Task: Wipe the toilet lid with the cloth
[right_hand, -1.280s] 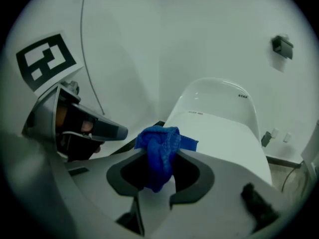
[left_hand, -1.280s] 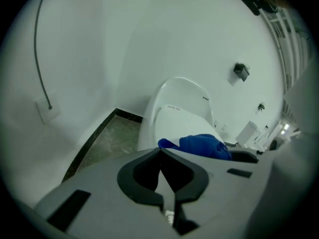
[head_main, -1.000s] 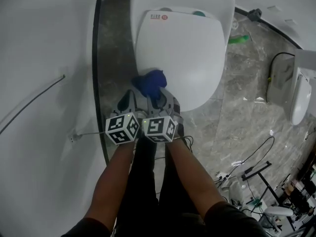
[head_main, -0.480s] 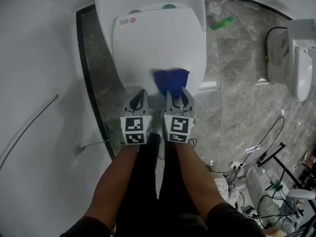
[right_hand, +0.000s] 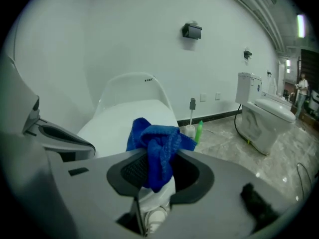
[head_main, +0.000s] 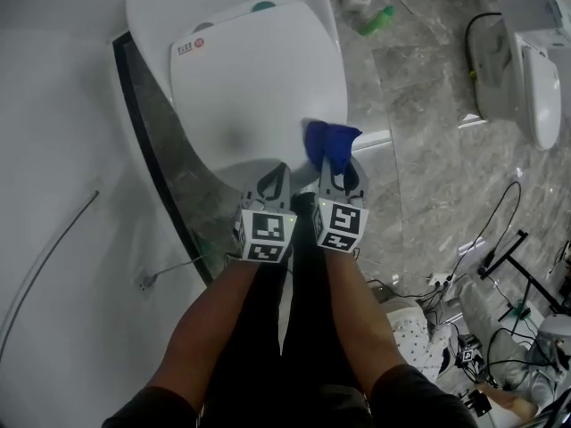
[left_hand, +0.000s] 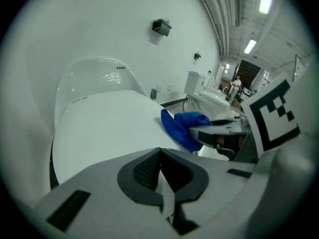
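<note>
On the toilet lid (head_main: 259, 87), cloth (head_main: 326, 141) — clamped

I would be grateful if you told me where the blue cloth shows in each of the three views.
Head view: cloth right of centre, at the lid's right edge, in the right gripper.
Left gripper view: cloth right of centre, on the lid.
Right gripper view: cloth at lower centre, pinched between the jaws.
Shared landmark: the white toilet lid.
</note>
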### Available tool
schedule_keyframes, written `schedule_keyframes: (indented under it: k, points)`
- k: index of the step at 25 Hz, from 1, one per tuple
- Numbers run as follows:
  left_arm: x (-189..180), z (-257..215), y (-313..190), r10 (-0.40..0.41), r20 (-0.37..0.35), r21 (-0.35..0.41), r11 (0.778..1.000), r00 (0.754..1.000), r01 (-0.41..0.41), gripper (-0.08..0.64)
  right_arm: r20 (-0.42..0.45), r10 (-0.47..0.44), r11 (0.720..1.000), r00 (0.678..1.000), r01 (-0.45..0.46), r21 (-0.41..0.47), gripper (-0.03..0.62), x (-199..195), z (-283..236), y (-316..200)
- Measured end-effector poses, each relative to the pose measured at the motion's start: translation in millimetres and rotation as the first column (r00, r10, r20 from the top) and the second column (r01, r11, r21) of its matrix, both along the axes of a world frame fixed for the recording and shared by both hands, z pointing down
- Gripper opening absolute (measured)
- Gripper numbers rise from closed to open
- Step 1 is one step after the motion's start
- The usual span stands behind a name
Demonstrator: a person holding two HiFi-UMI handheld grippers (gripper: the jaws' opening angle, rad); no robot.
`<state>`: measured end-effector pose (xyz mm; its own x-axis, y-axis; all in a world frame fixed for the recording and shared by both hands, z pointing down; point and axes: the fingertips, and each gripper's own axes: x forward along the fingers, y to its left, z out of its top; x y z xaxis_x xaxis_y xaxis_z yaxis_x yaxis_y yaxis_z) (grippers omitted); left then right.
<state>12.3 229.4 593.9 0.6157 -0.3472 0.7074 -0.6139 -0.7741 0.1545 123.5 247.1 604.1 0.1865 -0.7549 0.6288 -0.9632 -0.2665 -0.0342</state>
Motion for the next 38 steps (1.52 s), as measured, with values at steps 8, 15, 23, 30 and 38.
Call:
schedule_keyframes:
  k: [8,15,23,30,38]
  points:
    - [-72.7,-8.0,-26.1,-0.254,-0.032,-0.009,0.967,0.967,0.254,0.011,0.013,-0.224,0.971,0.974,0.223,0.082,0.112,-75.2,-40.6,-18.9]
    - [-162.6,5.3,-21.6,-0.474,-0.005,-0.041,0.88,0.88,0.474,0.011,0.018,-0.495,0.868,0.869,0.493,0.061,0.112,-187.0,-39.2,-15.1]
    - [-185.3,24.1,-1.8,-0.504,0.019,-0.096,0.859,0.864,0.503,0.011,-0.023,-0.581,0.813,0.813,0.58,-0.057,0.112,-208.4,-5.7,4.1]
    - [-138.7,13.6,-10.7,-0.389,-0.003,-0.07,0.919,0.921,0.388,0.011,-0.053,-0.452,0.892,0.891,0.451,-0.016,0.112,-153.5,-3.6,12.9]
    - [-58.4,3.1,1.4,-0.186,-0.059,-0.09,0.98,0.981,0.18,0.011,-0.063,-0.13,0.991,0.99,0.128,-0.024,0.112,-41.4,7.1,44.5]
